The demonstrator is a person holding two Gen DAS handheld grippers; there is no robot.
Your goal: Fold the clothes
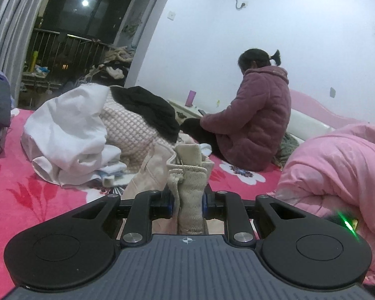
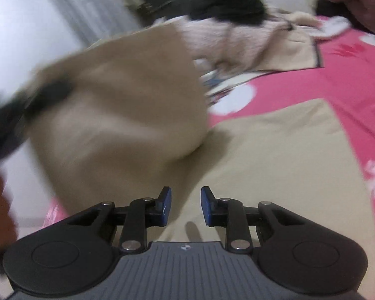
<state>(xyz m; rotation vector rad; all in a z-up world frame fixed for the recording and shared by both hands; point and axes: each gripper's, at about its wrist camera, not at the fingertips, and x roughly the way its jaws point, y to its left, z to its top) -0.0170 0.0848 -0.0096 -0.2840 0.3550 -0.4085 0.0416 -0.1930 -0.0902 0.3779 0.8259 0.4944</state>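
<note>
In the left wrist view my left gripper point(image 1: 188, 203) is shut on a bunched end of the beige ribbed garment point(image 1: 190, 175), which has a drawstring and stands up between the blue pads. In the right wrist view the same beige garment point(image 2: 275, 155) lies spread on the bed. Its left part point(image 2: 117, 105) is lifted and blurred, and a dark blurred shape point(image 2: 45, 95) sits at its edge. My right gripper point(image 2: 186, 206) hovers just over the flat part. It is open, with a gap between the blue pads point(image 2: 166, 206) and nothing in it.
A heap of clothes lies beyond on the pink floral bedspread point(image 1: 25, 187): a white piece point(image 1: 70, 130), a checked pink-white one point(image 1: 130, 127), a black one point(image 1: 147, 110). A person in a mauve padded coat point(image 1: 252, 117) sits at the far side. A pink quilt point(image 1: 337, 170) bulges at the right.
</note>
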